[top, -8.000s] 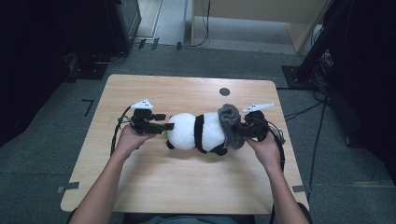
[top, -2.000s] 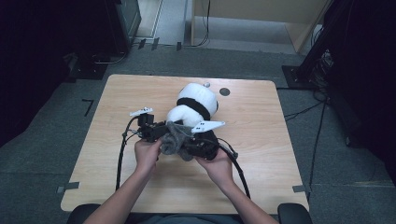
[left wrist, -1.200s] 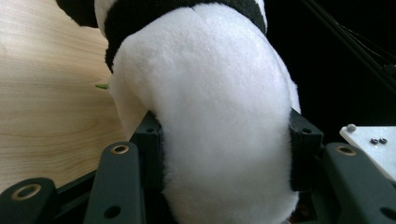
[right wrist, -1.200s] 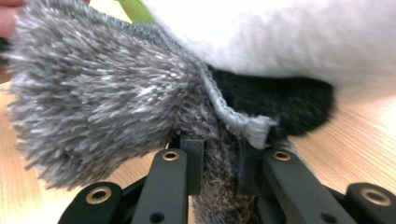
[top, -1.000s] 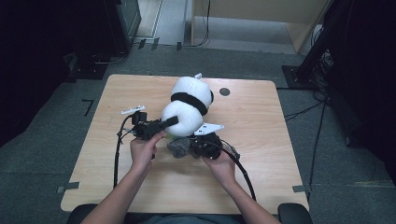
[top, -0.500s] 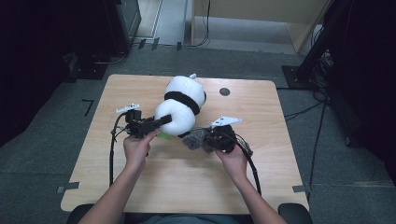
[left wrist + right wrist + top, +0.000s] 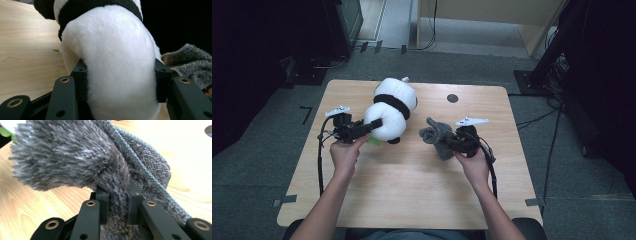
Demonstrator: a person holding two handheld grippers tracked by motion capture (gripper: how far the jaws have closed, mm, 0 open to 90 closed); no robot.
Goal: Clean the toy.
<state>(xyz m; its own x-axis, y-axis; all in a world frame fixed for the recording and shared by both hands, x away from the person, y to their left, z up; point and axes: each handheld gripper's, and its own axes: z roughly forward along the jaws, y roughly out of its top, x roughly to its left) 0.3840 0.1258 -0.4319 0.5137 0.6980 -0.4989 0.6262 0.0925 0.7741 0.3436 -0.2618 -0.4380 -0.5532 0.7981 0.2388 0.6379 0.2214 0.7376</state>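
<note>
**Grey cover pulled clear of the plush panda**

The fuzzy grey cover (image 7: 439,136) is pinched between the jaws of the right gripper (image 7: 451,142), bunched just ahead of them. The plush panda (image 7: 391,109) is clamped by the left gripper (image 7: 373,124). A second ago both were pressed together; now they are held apart, so removal appears done.
</note>
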